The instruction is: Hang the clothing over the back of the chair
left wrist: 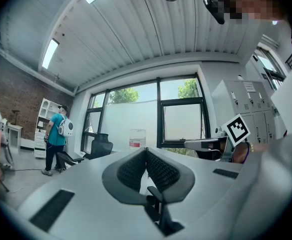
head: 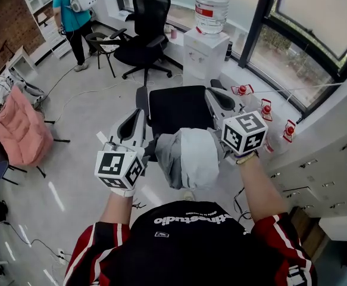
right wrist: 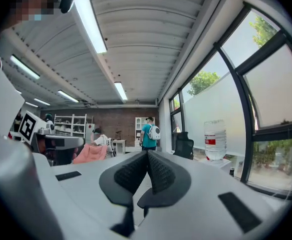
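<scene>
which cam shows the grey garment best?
Head view: the grey garment shows whole, bunched at the near edge of the black chair. Both gripper views look level across the room; no cloth is clearly visible there.

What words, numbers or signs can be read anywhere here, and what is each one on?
"studio": part of the white print on the black shirt; the letters around it are unclear.
Bottle label: red, too small to read.
Locker labels: too blurred to read.
Left cube and right cube: black-and-white square patterns only, no letters or numbers.
</scene>
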`<state>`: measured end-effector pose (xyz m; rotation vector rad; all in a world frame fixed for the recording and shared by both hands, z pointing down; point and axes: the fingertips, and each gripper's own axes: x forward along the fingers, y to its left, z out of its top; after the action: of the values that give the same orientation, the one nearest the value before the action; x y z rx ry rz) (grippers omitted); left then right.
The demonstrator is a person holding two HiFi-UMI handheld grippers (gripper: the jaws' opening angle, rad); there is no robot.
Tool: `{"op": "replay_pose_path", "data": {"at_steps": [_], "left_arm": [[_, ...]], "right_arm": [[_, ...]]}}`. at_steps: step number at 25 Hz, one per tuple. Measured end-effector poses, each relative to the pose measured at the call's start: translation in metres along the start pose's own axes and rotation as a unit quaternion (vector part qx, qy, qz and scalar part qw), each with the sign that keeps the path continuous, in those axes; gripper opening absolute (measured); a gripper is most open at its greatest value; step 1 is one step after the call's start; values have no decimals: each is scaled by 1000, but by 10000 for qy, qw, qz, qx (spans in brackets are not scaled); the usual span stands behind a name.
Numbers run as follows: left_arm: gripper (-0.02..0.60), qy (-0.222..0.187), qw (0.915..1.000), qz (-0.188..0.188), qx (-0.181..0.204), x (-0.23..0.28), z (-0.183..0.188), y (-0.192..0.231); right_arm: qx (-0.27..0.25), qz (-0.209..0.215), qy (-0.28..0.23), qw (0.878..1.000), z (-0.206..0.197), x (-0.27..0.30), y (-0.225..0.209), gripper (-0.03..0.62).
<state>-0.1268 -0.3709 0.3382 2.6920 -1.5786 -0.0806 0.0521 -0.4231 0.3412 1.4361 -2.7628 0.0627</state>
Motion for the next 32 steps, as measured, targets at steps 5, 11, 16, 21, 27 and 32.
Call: {"op": "replay_pose_path", "data": {"at_steps": [5, 11, 16, 21, 27, 32], "left_arm": [[25, -5, 10000, 50, 45, -5, 1, 5], [25, -22, 9999, 122, 97, -10, 4, 6], [23, -62, 9997, 206, 101, -18, 5, 7], [24, -132, 9993, 329, 138, -27, 4, 8], [23, -161, 9991, 382, 104, -32, 5, 8], [25, -146, 9991, 379, 94, -34, 3, 8]], "right_arm": [[-65, -126, 37, 9999, -2, -14, 21, 14], [-56, -536, -89, 9985, 7, -33, 39, 14], [65, -1000, -212, 9947, 8, -50, 45, 14], [185, -1169, -237, 9927, -1, -62, 50, 14], [142, -1412, -226, 9896, -7, -71, 50, 14], [14, -1545, -229, 9877, -12, -71, 54, 12]]}}
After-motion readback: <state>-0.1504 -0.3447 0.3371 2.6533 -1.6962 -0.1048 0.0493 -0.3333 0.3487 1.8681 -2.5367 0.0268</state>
